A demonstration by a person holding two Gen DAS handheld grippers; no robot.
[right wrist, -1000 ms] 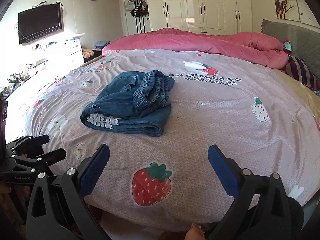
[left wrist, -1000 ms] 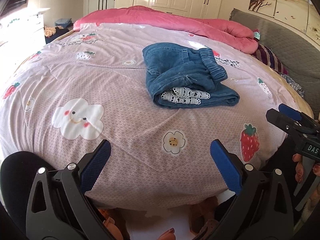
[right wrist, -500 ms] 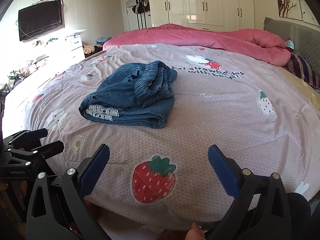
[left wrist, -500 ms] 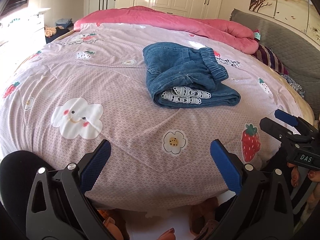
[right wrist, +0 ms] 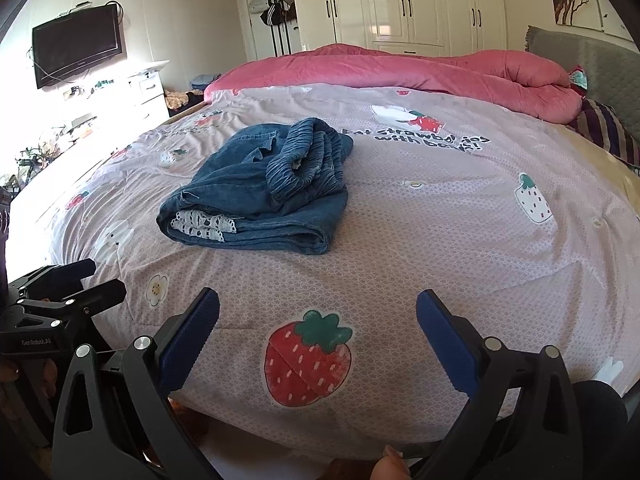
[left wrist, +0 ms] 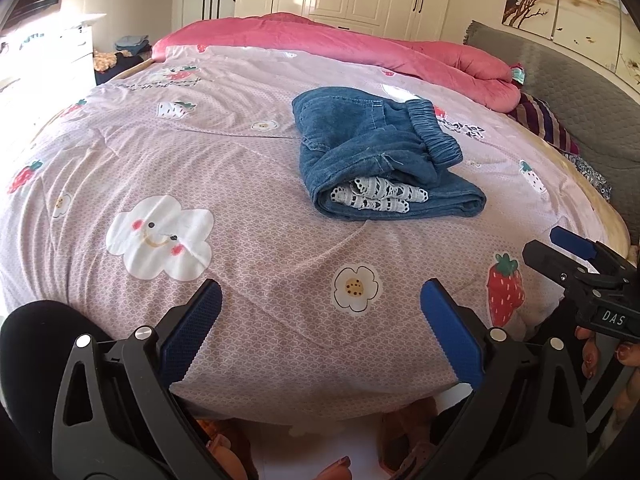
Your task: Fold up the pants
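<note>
**Folded denim pants on a printed quilt**

The pants (left wrist: 380,160) lie as a thick, soft denim bundle near mid-bed on the pink quilt (left wrist: 200,168), at 1 o'clock in the left wrist view. Ribbed elastic waistband (right wrist: 308,160) sits on top; white lace trim (left wrist: 376,196) peeks from the rolled edge facing the bed's foot. The long axis runs across the bed. Left gripper (left wrist: 320,320) and right gripper (right wrist: 316,328) both hover wide open at the quilt's edge, holding nothing.

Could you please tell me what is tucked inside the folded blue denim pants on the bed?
White lace trim shows between the layers of the folded blue denim pants at their near open edge. Anything deeper inside is covered by denim.
</note>
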